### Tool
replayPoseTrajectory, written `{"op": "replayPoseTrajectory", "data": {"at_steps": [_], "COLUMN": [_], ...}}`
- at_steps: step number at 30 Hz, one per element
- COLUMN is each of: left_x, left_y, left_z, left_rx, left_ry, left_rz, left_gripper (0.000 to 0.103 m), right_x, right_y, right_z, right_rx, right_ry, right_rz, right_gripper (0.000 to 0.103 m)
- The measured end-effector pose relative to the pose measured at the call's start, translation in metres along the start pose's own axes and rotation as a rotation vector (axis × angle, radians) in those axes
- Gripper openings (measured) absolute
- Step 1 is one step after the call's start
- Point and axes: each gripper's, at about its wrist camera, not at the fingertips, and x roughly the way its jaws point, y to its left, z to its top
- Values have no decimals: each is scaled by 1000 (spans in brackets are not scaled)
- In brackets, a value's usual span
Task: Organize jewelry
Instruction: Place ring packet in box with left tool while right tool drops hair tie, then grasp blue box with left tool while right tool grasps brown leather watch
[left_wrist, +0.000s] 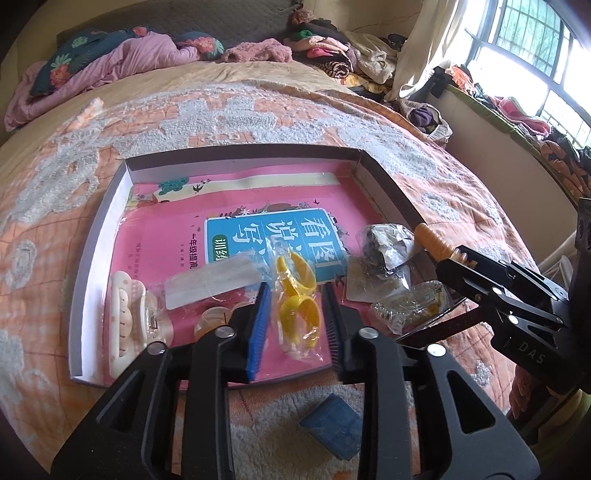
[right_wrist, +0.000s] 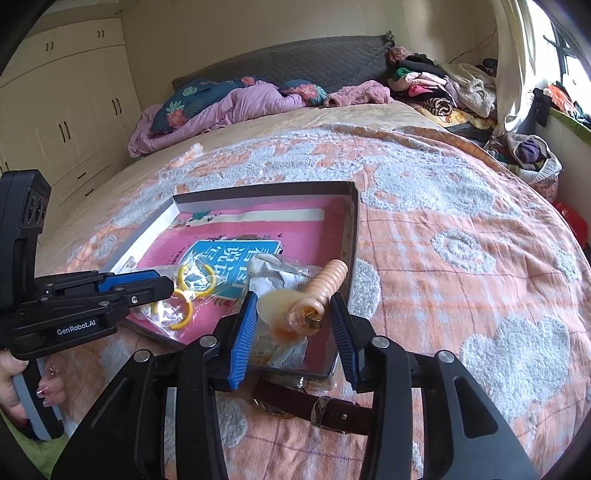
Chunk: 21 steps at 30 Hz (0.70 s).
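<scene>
Left wrist view: the left tool (left_wrist: 293, 317) hovers over the near edge of a shallow cardboard box lid (left_wrist: 92, 251) that lies on the bed (left_wrist: 55, 192). Its blue-padded fingers (left_wrist: 258, 328) stand wide apart, gripping nothing, and straddle a clear bag of yellow bangles (left_wrist: 297, 295) resting on the pink book (left_wrist: 229, 229) that lines the lid. At the lid's near left corner lies a cream hair claw (left_wrist: 123, 317); just beside it sit a clear packet with a white strip (left_wrist: 210, 284) and a small translucent orange piece (left_wrist: 212, 319). Toward the lid's right edge lie several crumpled clear bags of jewelry (left_wrist: 384, 247) (contents too tangled to identify). A small blue block (left_wrist: 332, 421) sits on the bedspread outside the lid's near edge.

Right wrist view: the right tool (right_wrist: 291, 325) is positioned over the lid's (right_wrist: 351, 236) near right corner, fingers (right_wrist: 242, 332) wide, holding nothing. Between them, lower down in the lid, lies a peach spiral hair tie (right_wrist: 327, 284) with a gold ring (right_wrist: 314, 321) at its near end, on top of the clear bags (right_wrist: 273, 273). Whether either finger touches the tie cannot be told. A brown leather strap with a metal buckle (right_wrist: 325, 410) lies on the bedspread (right_wrist: 461, 229) against the lid's near edge, under the tool. The left tool (right_wrist: 162, 286) enters from the left, its tips beside the bangles (right_wrist: 192, 284); the person's left hand (right_wrist: 22, 387) grips its handle.

Piled bedding and clothes (right_wrist: 436, 85) occupy the bed's far edge.
</scene>
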Motion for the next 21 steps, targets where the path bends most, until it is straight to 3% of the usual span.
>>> {"op": "replayPoseTrajectory", "data": {"at_steps": [2,7,12,21], "left_x": [-5,-22,-41,-52], "left_y": [-1,-3,-5,4], "left_z": [0,-1,-8,-38], "left_rx": [1,0,0,-24], "left_ry": [-8,-38,-63,-26], "left_rz": [0,2,9,18], "left_gripper": [25,49,63,68], "right_x": [-7,-29,-47,-53], "right_y": [0,0,-1,-8], "right_z": [0,1,-4,-26], "right_rx": [6,21,40,74], "right_ry": [-13,-53,-66,-2], "right_rz": [3,12,21,30], "right_gripper": [50,64,78,84]}}
